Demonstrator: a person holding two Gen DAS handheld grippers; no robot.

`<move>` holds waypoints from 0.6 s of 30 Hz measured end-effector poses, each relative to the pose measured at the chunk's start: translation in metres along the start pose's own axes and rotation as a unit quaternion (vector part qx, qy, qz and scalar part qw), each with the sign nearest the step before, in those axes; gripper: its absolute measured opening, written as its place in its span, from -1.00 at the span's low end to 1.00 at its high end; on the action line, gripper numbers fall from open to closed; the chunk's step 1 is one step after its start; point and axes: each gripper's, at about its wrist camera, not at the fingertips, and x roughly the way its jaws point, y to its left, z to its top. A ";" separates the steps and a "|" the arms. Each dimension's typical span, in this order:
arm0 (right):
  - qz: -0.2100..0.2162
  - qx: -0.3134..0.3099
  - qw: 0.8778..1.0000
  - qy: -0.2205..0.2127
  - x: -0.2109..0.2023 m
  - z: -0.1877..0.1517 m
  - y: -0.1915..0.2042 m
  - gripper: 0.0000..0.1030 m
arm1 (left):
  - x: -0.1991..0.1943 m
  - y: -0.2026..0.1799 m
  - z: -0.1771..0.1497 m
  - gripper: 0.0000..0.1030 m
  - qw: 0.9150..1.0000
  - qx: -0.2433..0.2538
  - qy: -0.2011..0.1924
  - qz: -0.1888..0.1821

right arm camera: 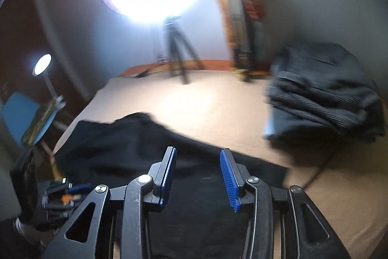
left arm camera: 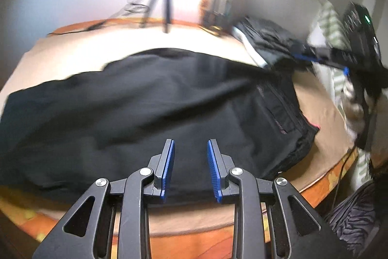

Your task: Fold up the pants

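Black pants lie spread on a beige bed sheet, the waistband end toward the right in the left wrist view. My left gripper is open and empty, held above the near edge of the pants. My right gripper is open and empty over the same black pants in the right wrist view. The right gripper also shows in the left wrist view at the right, above the pants' far corner. The left gripper shows at the lower left of the right wrist view.
A pile of dark folded clothes sits at the back right of the bed. A ring light on a tripod stands at the far edge. A tall box leans on the wall. A blue chair stands left.
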 end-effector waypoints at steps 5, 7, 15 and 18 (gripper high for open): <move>0.059 -0.063 0.996 -0.002 0.012 0.000 0.066 -0.21 | -0.035 0.073 -0.012 -0.50 0.996 -0.071 -0.020 0.049; 0.083 -0.086 0.993 0.005 0.022 0.001 0.093 -0.21 | -0.048 0.104 -0.020 -0.50 0.992 -0.100 -0.023 0.069; 0.133 -0.167 0.977 0.029 0.072 0.009 0.185 0.02 | -0.092 0.216 -0.046 -0.50 0.963 -0.225 -0.053 0.139; 0.147 -0.195 0.969 0.044 0.099 0.025 0.213 0.02 | -0.094 0.240 -0.055 -0.50 0.958 -0.235 -0.036 0.163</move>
